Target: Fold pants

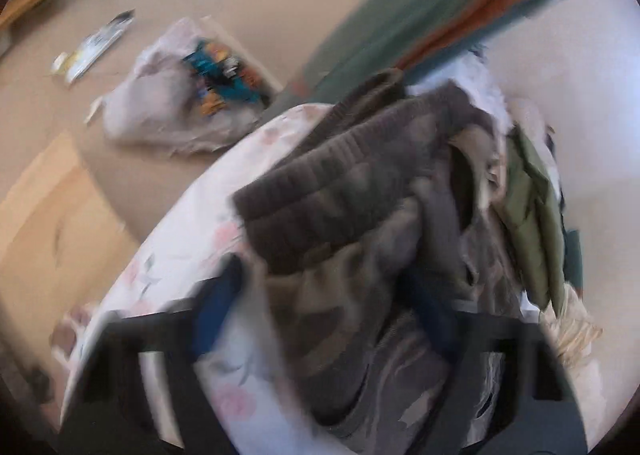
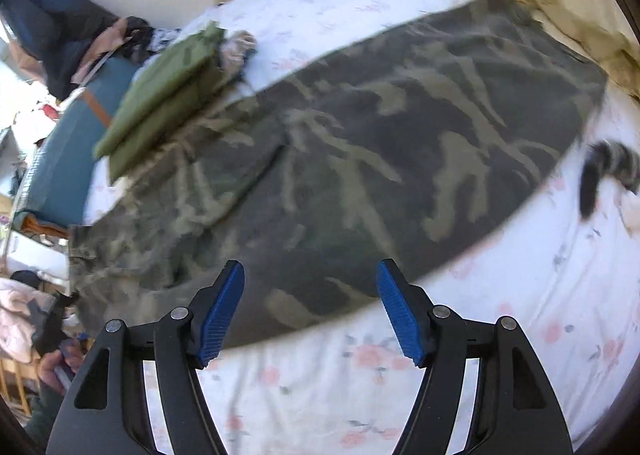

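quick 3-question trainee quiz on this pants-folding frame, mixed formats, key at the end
1. True or false: the right claw is shut on the camo pants.
2. What lies on the pants' left end in the right wrist view? A) olive folded garment B) a book C) a shoe
3. Fill in: the pants are spread on a ___-print bedsheet.

Key: 1 false, it is open with nothing between its pads; 2 A; 3 floral.

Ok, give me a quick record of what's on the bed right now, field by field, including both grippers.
surface: floral white bedsheet
main garment: camouflage-print fabric pants, spread flat
on top of the pants: folded olive-green cloth, lying over one end
right gripper: jaws open, nothing between them, over the pants' near edge
left gripper: blurred; camouflage fabric between the jaws, grip unclear
also in the left view: brown ribbed knit garment
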Action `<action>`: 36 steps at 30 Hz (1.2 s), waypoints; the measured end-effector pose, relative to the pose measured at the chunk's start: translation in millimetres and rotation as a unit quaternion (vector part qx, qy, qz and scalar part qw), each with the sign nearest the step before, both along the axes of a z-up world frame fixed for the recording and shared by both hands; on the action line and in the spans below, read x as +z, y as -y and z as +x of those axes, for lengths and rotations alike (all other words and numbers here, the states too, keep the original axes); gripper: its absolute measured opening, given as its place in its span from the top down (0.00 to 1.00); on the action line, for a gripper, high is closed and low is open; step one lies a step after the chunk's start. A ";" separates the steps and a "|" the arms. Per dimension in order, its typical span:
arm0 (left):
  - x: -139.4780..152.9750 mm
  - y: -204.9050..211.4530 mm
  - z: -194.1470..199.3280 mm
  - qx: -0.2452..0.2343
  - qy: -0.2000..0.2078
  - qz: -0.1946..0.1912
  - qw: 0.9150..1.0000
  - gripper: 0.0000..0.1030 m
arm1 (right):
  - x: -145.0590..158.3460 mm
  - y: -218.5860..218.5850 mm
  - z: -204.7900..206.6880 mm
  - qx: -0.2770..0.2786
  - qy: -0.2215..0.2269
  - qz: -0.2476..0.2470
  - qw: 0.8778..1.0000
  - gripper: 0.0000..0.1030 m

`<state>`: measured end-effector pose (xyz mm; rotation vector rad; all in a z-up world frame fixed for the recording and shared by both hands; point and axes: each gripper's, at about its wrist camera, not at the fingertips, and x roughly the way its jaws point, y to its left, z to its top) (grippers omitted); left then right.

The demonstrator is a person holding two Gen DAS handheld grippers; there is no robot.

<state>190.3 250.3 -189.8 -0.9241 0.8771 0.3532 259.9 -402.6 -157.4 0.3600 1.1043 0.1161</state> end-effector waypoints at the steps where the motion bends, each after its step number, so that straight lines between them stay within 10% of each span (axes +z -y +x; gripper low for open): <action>1: 7.3 5.4 3.7 -0.017 -0.003 0.026 1.000 0.62 | -3.8 2.0 0.4 -0.002 -0.004 -0.004 1.000 0.31; 5: 41.3 22.1 -1.7 -0.023 0.011 0.072 0.997 0.82 | -3.1 -6.5 3.0 0.028 0.008 0.035 0.999 0.45; 7: 59.3 29.9 -5.9 -0.028 0.019 0.088 0.996 0.84 | 0.5 -32.9 7.4 0.060 0.002 0.055 0.997 0.85; 10: 81.8 44.0 -9.1 -0.041 0.014 0.138 0.989 0.85 | 7.7 -89.0 11.9 0.129 0.010 0.091 0.987 0.97; 13: 90.2 51.3 -7.7 -0.048 0.011 0.168 0.985 0.85 | 2.9 -158.0 12.7 0.172 0.000 0.131 0.976 0.97; 20: 57.5 13.3 -5.5 -0.016 -0.019 0.057 0.998 0.75 | -53.5 -283.5 6.7 0.231 -0.059 0.119 0.964 0.98; 24: 22.4 -6.0 -6.6 0.002 -0.049 -0.005 0.999 0.63 | -79.1 -287.9 5.3 0.224 -0.085 0.110 0.965 1.00; 30: 15.2 -10.5 -10.4 0.012 -0.085 0.026 0.996 0.19 | -73.6 -288.2 6.6 0.235 -0.094 0.102 0.962 1.00; 36: 11.6 -20.0 -13.7 0.017 -0.060 -0.011 0.998 0.19 | -69.5 -289.9 8.0 0.236 -0.099 0.104 0.961 1.00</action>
